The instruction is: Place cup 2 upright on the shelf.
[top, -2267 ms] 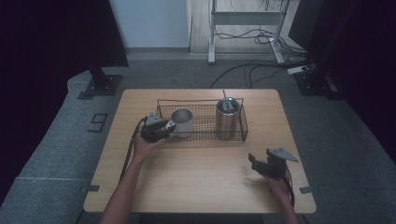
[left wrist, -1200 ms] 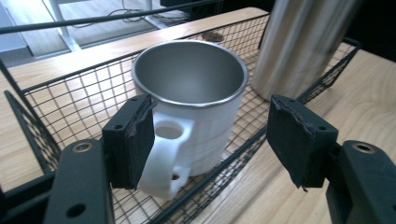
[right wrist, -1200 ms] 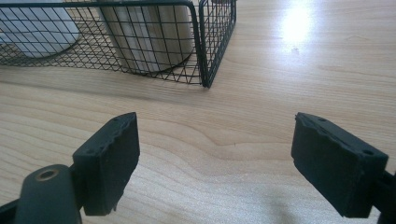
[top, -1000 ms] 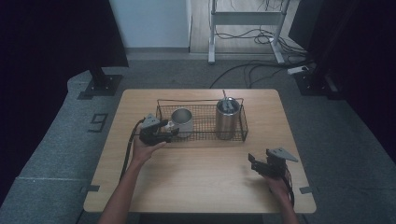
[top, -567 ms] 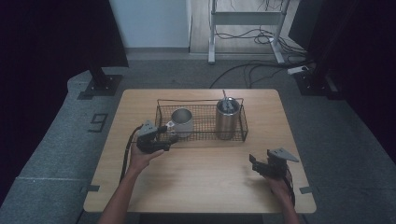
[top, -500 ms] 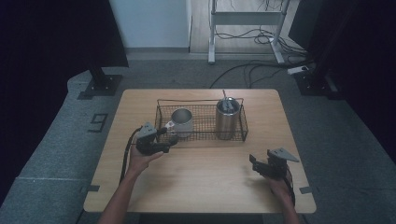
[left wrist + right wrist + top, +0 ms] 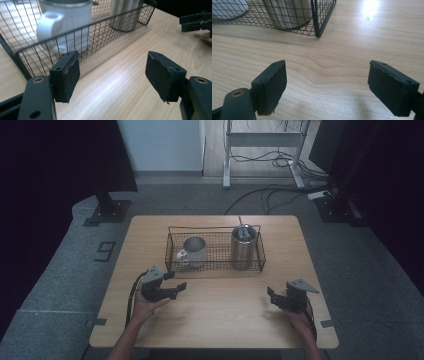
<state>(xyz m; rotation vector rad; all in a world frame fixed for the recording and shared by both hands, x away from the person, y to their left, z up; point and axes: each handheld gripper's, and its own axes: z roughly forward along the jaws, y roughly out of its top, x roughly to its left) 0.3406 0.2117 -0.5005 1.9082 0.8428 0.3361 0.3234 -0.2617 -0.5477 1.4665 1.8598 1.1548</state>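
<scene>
— Wooden desk (image 7: 225, 320), grey carpet (image 7: 65, 270) around. Obstructions?
— Wire basket (image 7: 215, 269) wall between left gripper (image 7: 176, 281) and white mug (image 7: 195, 251) inside; steel tumbler (image 7: 243, 249) alongside. Jaws on left and right gripper (image 7: 271, 297) apart, empty.

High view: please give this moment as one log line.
left gripper: open, empty, near black wire basket | white ceramic mug: inside basket | right gripper: open, empty, above wooden table

A wire basket (image 7: 215, 265) stands on the table (image 7: 225, 320) toward its far edge, midway between the side edges. In the basket, a mug (image 7: 194, 251) sits at the left end and a steel tumbler (image 7: 243, 251) at the right end.
</scene>
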